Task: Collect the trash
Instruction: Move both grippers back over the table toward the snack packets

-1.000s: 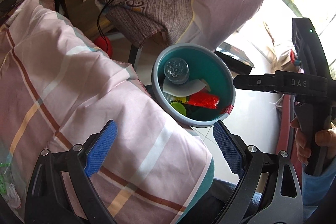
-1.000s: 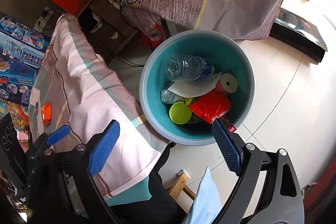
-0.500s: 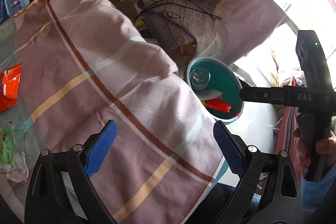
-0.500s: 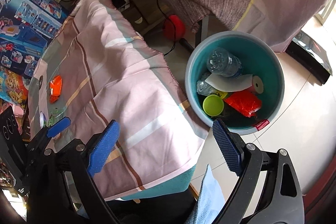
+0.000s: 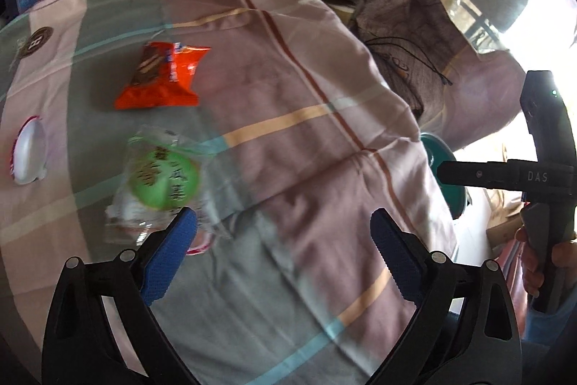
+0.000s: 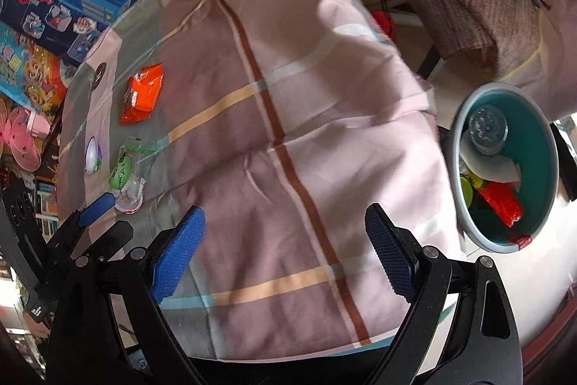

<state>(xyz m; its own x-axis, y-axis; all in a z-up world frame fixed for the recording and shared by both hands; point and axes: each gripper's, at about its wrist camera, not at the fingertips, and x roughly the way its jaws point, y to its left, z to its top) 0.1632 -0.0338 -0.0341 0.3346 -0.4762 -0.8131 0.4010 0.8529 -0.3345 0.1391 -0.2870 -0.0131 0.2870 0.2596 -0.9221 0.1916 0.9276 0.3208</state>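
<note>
Teal bin [image 6: 551, 175] off tablecloth [image 6: 288, 96] edge, left gripper [image 5: 283, 240] spread beside green wrapper [image 5: 162, 175]

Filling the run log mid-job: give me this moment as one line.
left gripper: open, empty, by green packet | right gripper: open, empty | table: orange wrapper, white lid | bin: part full

The tablecloth [image 5: 306, 139] is matt woven cloth under a glossy transparent sheet. The orange wrapper [image 5: 162, 78] is glossy film. The bin [image 6: 548, 147] is smooth plastic.
</note>
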